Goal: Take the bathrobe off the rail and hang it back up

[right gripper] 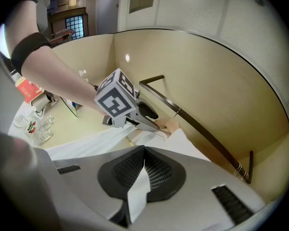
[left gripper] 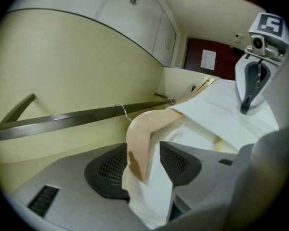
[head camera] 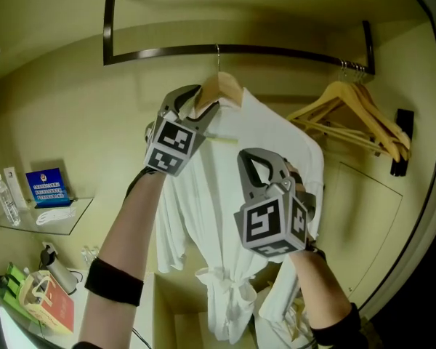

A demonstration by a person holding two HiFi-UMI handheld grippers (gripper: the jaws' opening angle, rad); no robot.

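the white bathrobe hangs on its wooden hanger at 12 o'clock, hook up at the rail. my left gripper is clamped on the hanger's arm at 11 o'clock, cloth and all. my right gripper pinches a fold of robe at 5 o'clock. the cloth looks soft, floppy and fairly heavy, likely to slide, so i'd carry it by the stiff wood.

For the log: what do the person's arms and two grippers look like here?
Both the left gripper and right gripper are smooth grey plastic, each carrying a cube with black-and-white square markers. The jaw pads are black with a mesh texture. Each forearm wears a black band.
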